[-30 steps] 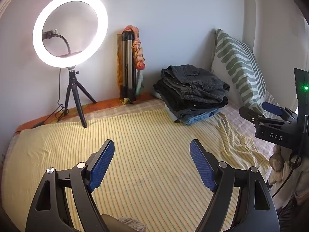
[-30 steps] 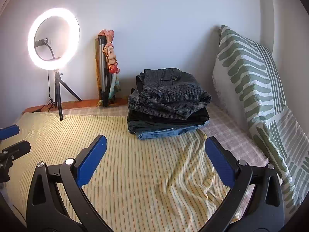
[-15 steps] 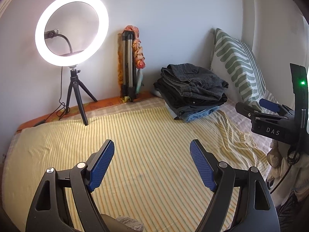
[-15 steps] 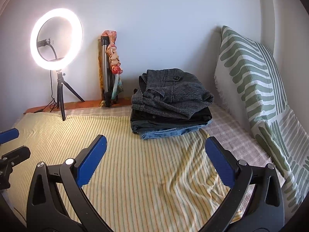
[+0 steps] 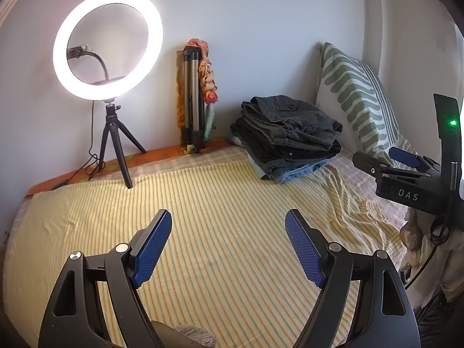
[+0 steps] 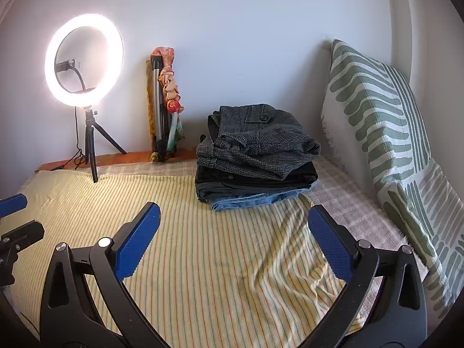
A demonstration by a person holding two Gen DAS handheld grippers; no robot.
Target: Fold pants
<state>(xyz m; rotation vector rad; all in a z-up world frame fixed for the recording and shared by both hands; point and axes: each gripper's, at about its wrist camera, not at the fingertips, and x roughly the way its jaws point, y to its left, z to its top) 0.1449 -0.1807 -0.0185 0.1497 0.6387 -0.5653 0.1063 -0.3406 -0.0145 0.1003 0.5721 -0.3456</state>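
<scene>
Both the left tongs [image 5: 227, 246] and the right tongs [image 6: 233, 239] gape wide, holding nothing, above the striped yellow sheet [image 5: 203, 232]. The stack of folded pants [image 6: 256, 156] sits at the bed's far end beside the green-patterned pillow [image 6: 385, 133]; lower garments show only as edges.

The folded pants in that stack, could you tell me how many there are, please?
3 show: grey checked pair on top, black pair in the middle, blue jeans at the bottom; more may be hidden.
</scene>
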